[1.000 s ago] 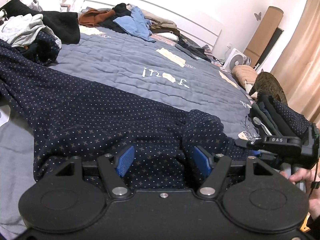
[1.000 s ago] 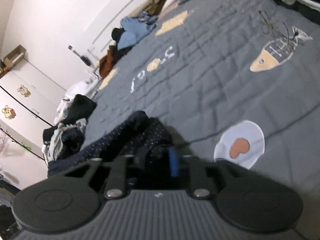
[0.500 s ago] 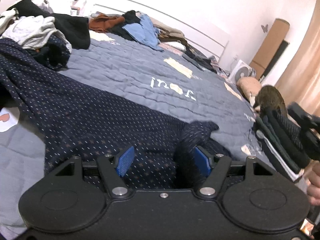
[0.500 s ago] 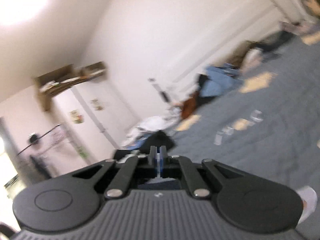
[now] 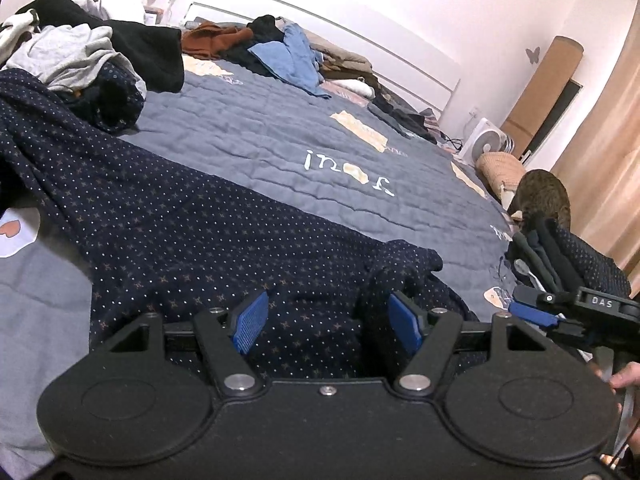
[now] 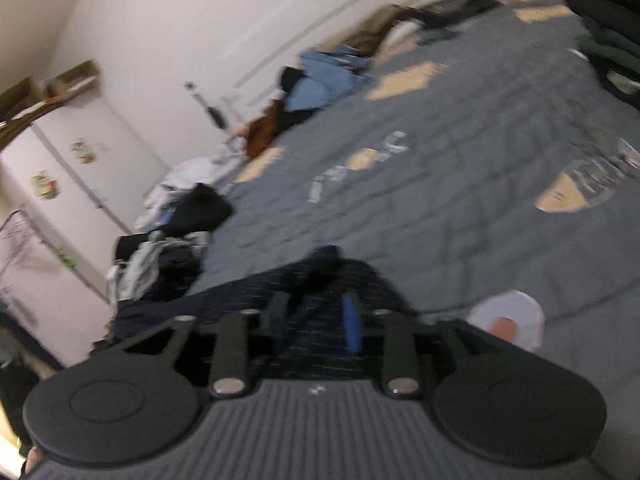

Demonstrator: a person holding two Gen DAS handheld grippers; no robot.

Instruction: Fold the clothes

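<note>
Your left gripper (image 5: 325, 322) sits low over the navy dotted garment (image 5: 192, 232), its blue pads spread wide with nothing pinched between them. The garment lies flat across the grey quilt (image 5: 256, 136) of the bed, running from 10 o'clock down to a bunched fold at 1 o'clock of the pads. Your right gripper (image 6: 316, 320) hovers over the same garment (image 6: 248, 288), jaws parted; that view is blurred. Loose clothes (image 5: 276, 52) are heaped at 12 o'clock.

Grey quilt (image 5: 248, 136) — white fan (image 5: 486, 145) and cat (image 5: 546, 196) beyond.
</note>
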